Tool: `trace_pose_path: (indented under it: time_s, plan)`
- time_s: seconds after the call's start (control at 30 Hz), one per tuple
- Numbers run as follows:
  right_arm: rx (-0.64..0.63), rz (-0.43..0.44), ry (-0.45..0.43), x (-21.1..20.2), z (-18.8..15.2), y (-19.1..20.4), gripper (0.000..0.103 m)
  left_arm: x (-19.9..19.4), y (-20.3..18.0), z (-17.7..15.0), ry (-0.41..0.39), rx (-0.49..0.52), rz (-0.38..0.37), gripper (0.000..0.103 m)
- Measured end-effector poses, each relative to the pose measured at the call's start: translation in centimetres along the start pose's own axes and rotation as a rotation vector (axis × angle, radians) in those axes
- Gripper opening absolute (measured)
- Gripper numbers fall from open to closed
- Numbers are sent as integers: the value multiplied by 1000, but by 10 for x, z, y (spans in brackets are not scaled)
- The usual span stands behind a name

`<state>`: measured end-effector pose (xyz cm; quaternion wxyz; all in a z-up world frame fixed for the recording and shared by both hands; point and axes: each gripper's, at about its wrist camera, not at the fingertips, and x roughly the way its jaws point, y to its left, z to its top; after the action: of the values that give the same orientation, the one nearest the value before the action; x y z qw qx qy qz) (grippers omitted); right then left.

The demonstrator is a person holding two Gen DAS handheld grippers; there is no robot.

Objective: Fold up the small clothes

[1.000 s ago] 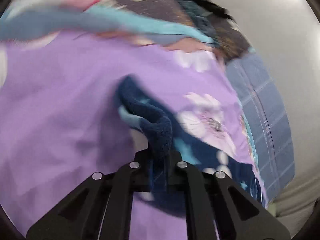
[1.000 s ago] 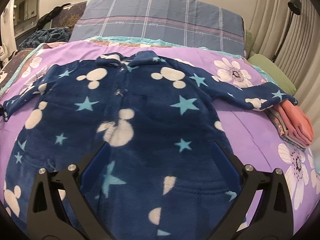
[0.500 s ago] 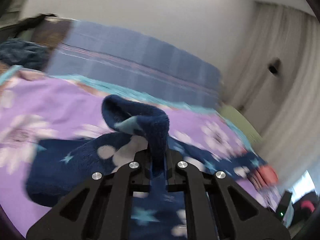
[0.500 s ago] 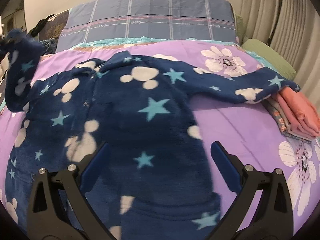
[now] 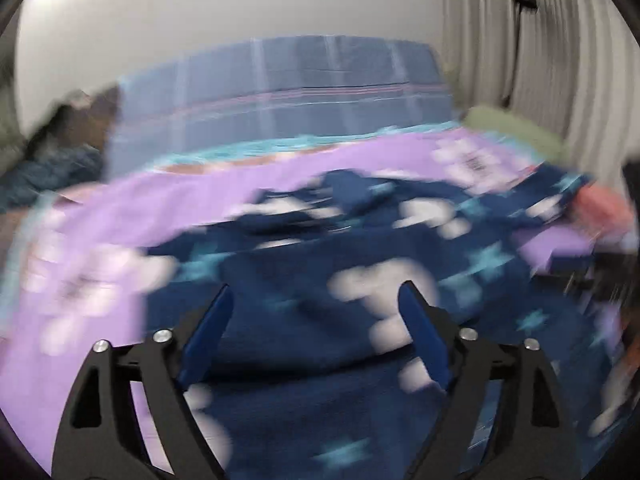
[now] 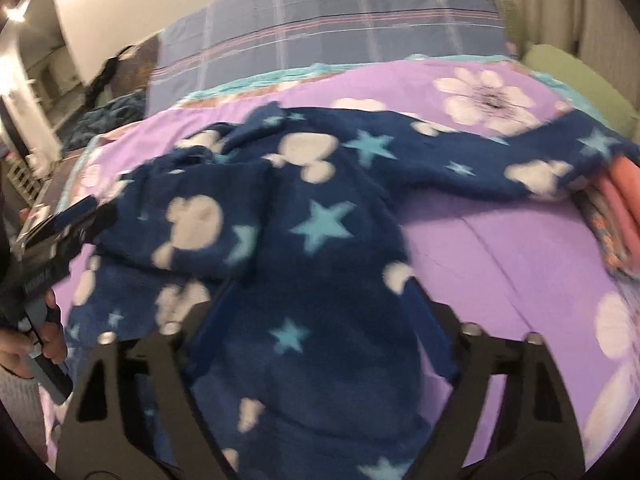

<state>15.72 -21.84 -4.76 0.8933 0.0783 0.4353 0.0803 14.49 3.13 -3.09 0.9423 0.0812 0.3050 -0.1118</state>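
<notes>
A navy fleece pajama top (image 6: 320, 220) with white mouse heads and light-blue stars lies on the purple flowered bedspread (image 6: 500, 248). Its left sleeve (image 6: 200, 220) is folded in over the chest; its right sleeve (image 6: 520, 168) stretches out toward the right. My left gripper (image 5: 312, 312) is open and empty just above the top (image 5: 304, 280), in a blurred view. It also shows at the left edge of the right wrist view (image 6: 60, 224). My right gripper (image 6: 316, 308) is open and empty above the top's lower body.
A stack of folded clothes, pink on top (image 6: 616, 216), lies at the right under the sleeve's cuff. A blue plaid pillow (image 6: 340, 28) and a green pillow (image 6: 576, 76) are at the bed's head. Dark clothes (image 6: 108, 112) are piled at the far left. Curtains (image 5: 540, 40) hang on the right.
My left gripper carried the left sleeve across the chest, let it go and opened. The sleeve now lies folded over the top. My right gripper stayed open and shifted a little.
</notes>
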Motion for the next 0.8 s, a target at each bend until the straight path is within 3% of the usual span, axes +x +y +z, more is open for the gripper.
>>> trace_pose_path:
  time_s: [0.17, 0.3, 0.33, 0.4, 0.53, 0.63, 0.67, 0.7, 0.73, 0.77, 0.8]
  plan:
    - [20, 119, 51, 52, 42, 15, 68, 19, 63, -35, 143, 20, 178, 89]
    - [-22, 69, 93, 102, 63, 38, 72, 57, 101, -49, 241, -7, 278, 89]
    - [-39, 45, 112, 114, 65, 46, 58, 64, 107, -49, 250, -21, 299, 89]
    - [-63, 12, 142, 120, 66, 61, 12, 75, 121, -45, 249, -39, 362, 89]
    - [-153, -59, -58, 67, 85, 84, 11, 75, 137, -44, 237, -71, 399, 91]
    - [-185, -236, -141, 54, 107, 67, 13, 76, 133, -48, 222, -46, 403, 92]
    - [-190, -293, -129, 63, 112, 58, 19, 77, 130, -50, 217, -21, 424, 92]
    - [-193, -357, -86, 81, 115, 46, 49, 75, 124, -50, 214, -9, 434, 92]
    - [-187, -392, -27, 97, 113, 35, 64, 73, 120, -50, 208, 3, 441, 92]
    - [-173, -392, 33, 108, 108, 25, 59, 69, 117, -50, 202, 11, 440, 92]
    - [-144, -348, 65, 110, 101, 17, 45, 65, 115, -50, 195, 19, 431, 92]
